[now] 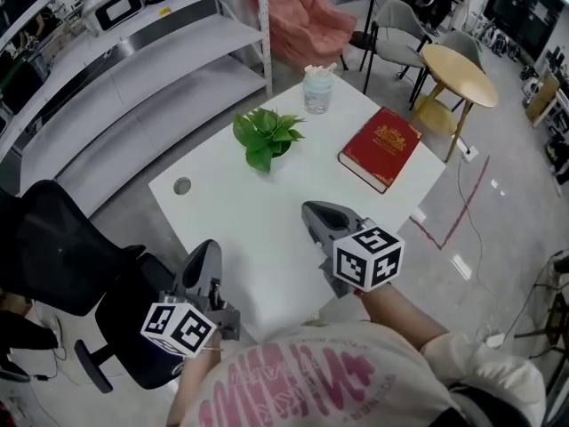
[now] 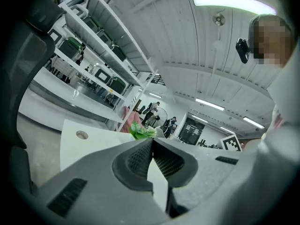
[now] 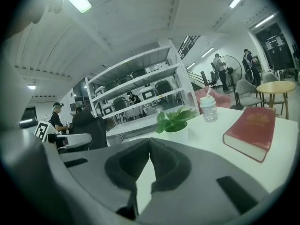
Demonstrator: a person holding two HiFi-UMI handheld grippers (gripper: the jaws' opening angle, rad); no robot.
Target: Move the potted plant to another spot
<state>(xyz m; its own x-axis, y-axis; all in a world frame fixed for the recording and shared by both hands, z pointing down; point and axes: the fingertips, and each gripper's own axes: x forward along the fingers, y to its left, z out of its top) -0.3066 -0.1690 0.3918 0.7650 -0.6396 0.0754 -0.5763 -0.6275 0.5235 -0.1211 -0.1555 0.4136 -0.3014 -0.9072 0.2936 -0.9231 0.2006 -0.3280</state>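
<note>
With the plant (image 1: 267, 136) standing at upper centre on the table (image 1: 240, 212), well apart from the left gripper (image 1: 207, 249) and right gripper (image 1: 311, 210) at lower frame, both clenched on nothing, an approach without opening the jaws risks shoving it over.

Your potted plant (image 1: 267, 136) has bright green leaves over a white pot, on a plain white counter (image 1: 258, 225). The book (image 1: 380, 148) is deep red with a gold emblem on its cover. Your left tool (image 1: 205, 254) and right tool (image 1: 313, 212) are grey, each carrying a cube of black-and-white square markers. The office chair (image 1: 62, 247) is black, the round side table (image 1: 458, 74) pale yellow, the soft seat (image 1: 307, 20) pink, and your shirt (image 1: 302, 381) cream with pink lettering
</note>
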